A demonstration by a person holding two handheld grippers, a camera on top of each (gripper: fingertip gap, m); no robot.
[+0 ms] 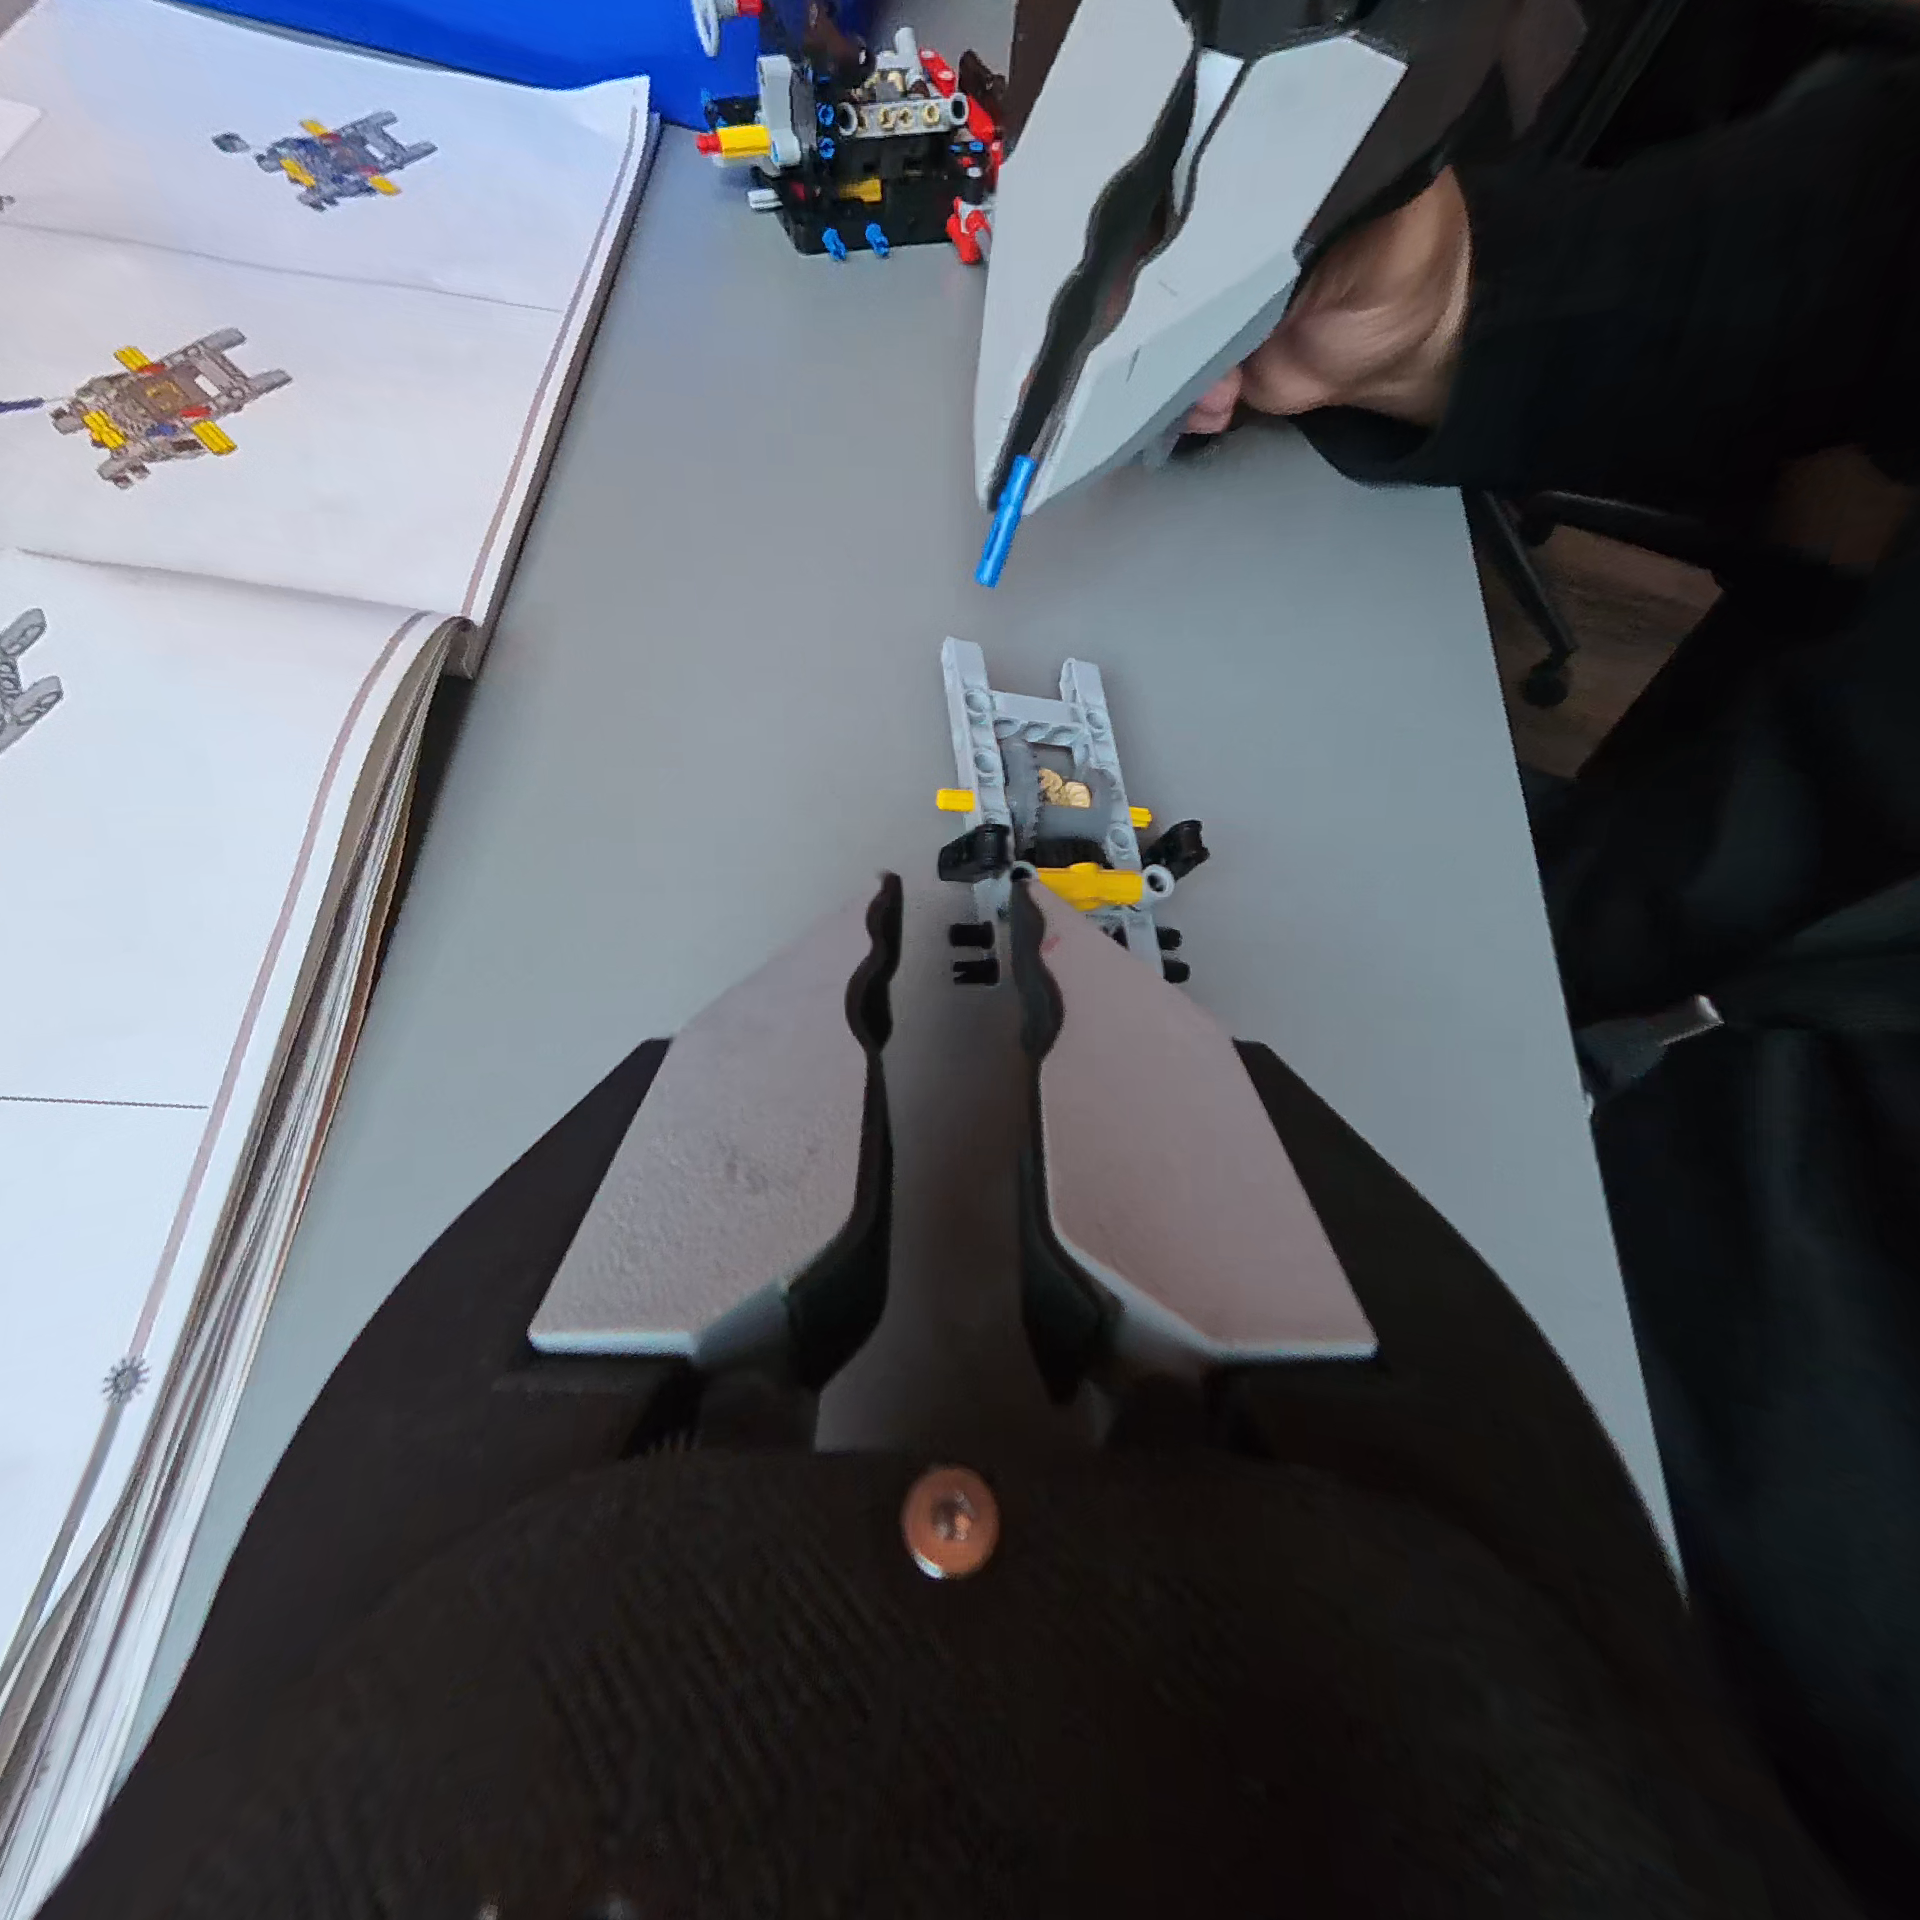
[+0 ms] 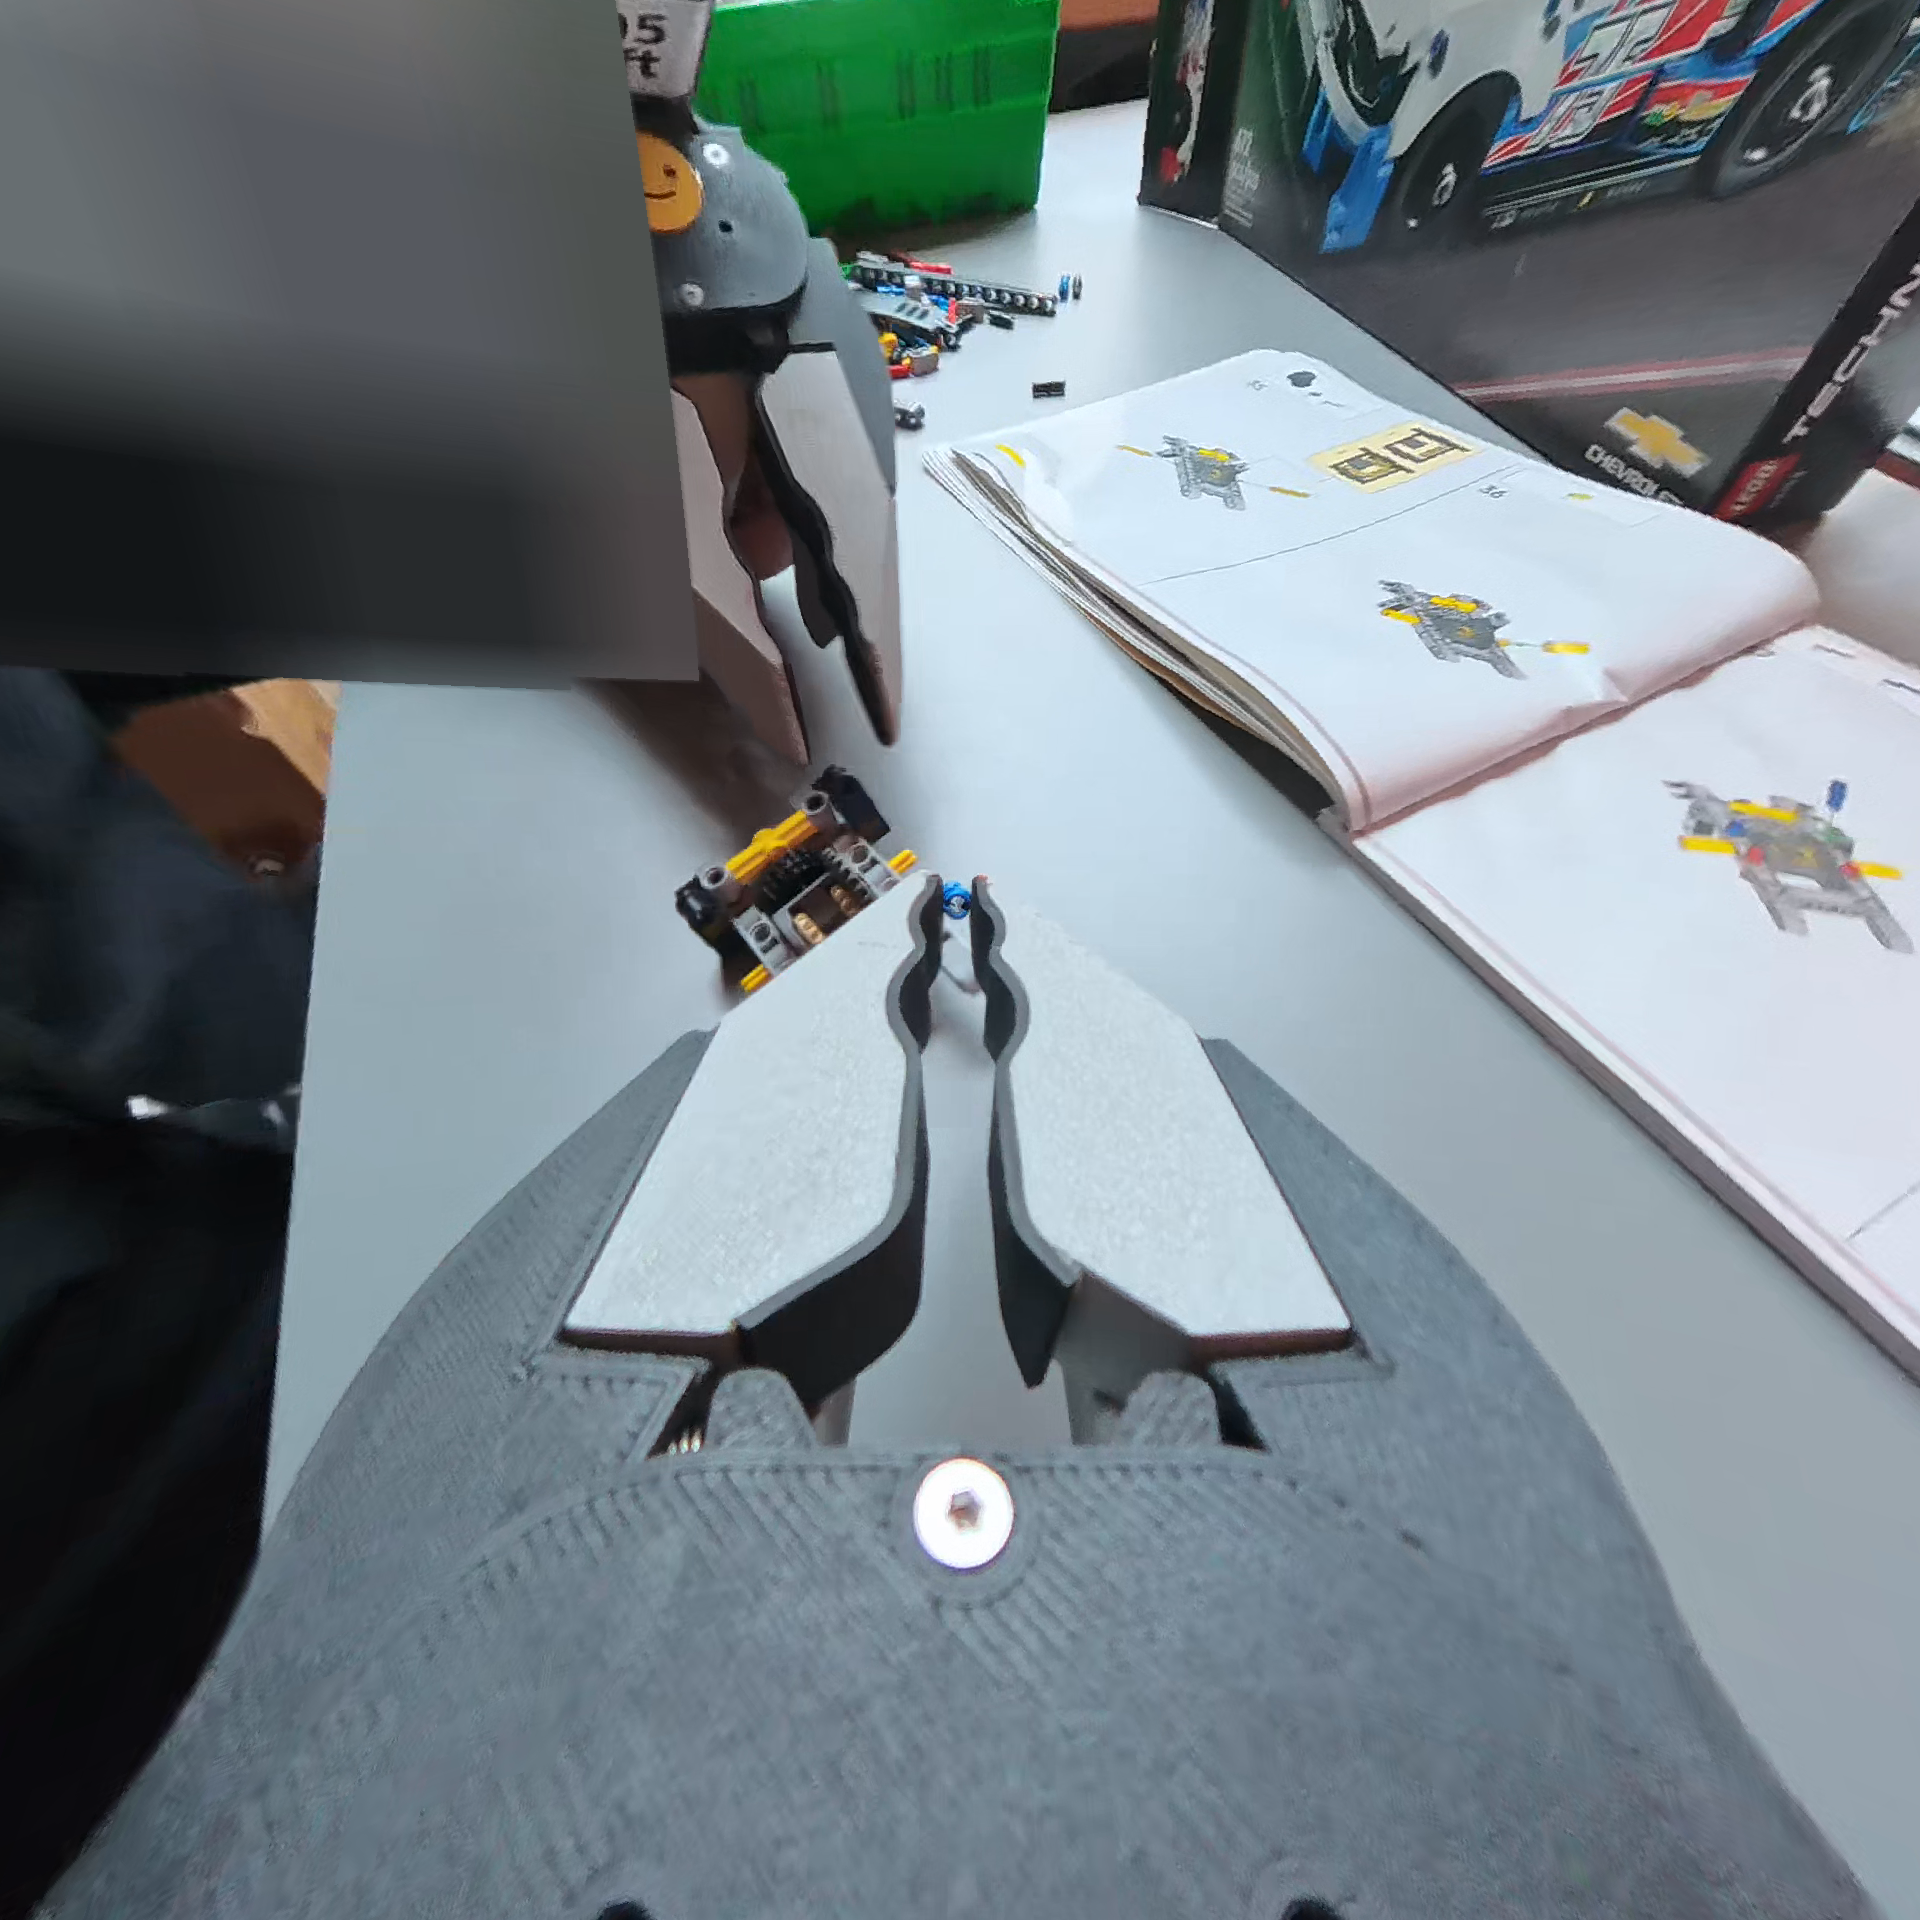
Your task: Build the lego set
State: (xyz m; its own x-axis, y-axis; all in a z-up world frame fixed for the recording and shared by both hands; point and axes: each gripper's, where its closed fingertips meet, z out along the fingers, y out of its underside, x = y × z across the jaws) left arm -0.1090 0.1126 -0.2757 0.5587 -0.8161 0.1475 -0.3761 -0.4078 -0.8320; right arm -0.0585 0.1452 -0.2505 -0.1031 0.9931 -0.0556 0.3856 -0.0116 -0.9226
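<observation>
A small grey lego frame with yellow axles, black connectors and a tan gear lies on the grey table; it also shows in the right wrist view. My left gripper is open and empty, its tips just short of the frame's near end. My right gripper is shut on a blue pin. In the left wrist view the right gripper hangs above the frame with the blue pin sticking down from its tips. The left gripper stands beyond the frame in the right wrist view.
An open instruction booklet lies left of the frame, also in the right wrist view. A larger black lego assembly stands at the back. Loose pieces, a green bin and the set's box sit farther off. The gap from one gripper's tips to the other's is roughly 8 centimeters.
</observation>
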